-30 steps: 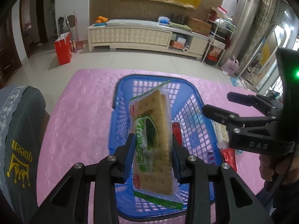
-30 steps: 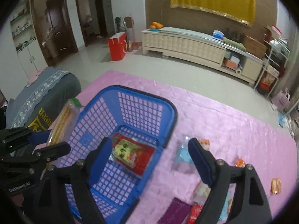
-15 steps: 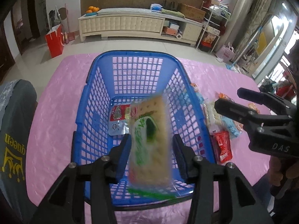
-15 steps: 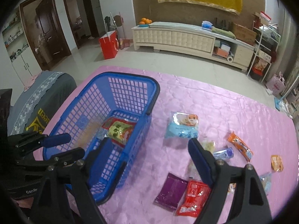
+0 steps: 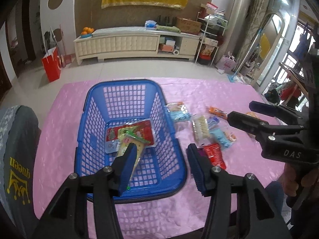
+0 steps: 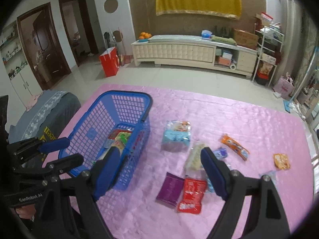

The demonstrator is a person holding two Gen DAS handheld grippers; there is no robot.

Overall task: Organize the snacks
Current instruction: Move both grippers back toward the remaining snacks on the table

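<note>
A blue plastic basket (image 5: 127,83) (image 6: 127,94) stands on the pink table. Inside it lie a red snack pack (image 5: 147,126) and a cracker pack (image 5: 130,139) (image 6: 119,139), which leans against the near end. My left gripper (image 5: 159,168) is open and empty above the basket's near rim; it also shows in the right wrist view (image 6: 59,151). My right gripper (image 6: 157,172) is open and empty above the table right of the basket; it also shows in the left wrist view (image 5: 245,113). Loose snacks lie right of the basket: a light blue pack (image 6: 176,135), a purple pack (image 6: 169,189), a red pack (image 6: 192,196), an orange pack (image 6: 234,146).
A small orange packet (image 6: 281,161) lies near the table's right edge. A grey cushioned chair (image 5: 14,149) (image 6: 45,111) stands at the table's left side. The pink tablecloth (image 6: 219,109) runs bare toward the far edge.
My left gripper opened and let go of the cracker pack, which dropped into the basket. Both grippers pulled back and up, so more of the table shows.
</note>
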